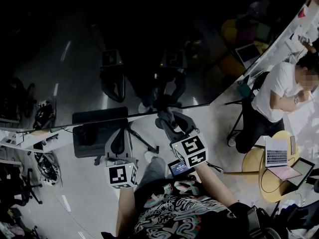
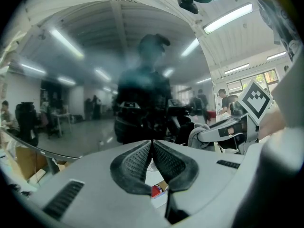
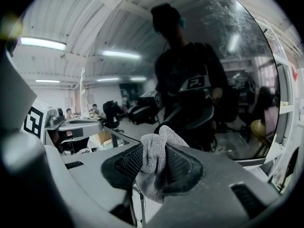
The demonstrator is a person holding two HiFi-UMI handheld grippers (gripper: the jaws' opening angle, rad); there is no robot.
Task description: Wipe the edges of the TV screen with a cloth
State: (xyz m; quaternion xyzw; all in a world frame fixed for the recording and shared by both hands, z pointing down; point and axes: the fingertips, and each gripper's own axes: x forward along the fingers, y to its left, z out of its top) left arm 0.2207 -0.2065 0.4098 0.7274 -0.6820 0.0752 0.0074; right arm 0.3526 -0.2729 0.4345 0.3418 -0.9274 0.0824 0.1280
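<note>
The dark glossy TV screen fills the upper head view, and its lower edge slants across the middle. My right gripper is shut on a grey cloth right at that edge. In the right gripper view the cloth is bunched between the pads, close to the screen with my reflection in it. My left gripper hangs just below the edge, left of the right one. It is shut and empty, its pads meeting before the screen.
A person in a white shirt sits at the right beside a round wooden table carrying laptops. A black box-like base sits below the screen's edge at the left. Cables and gear lie on the floor at far left.
</note>
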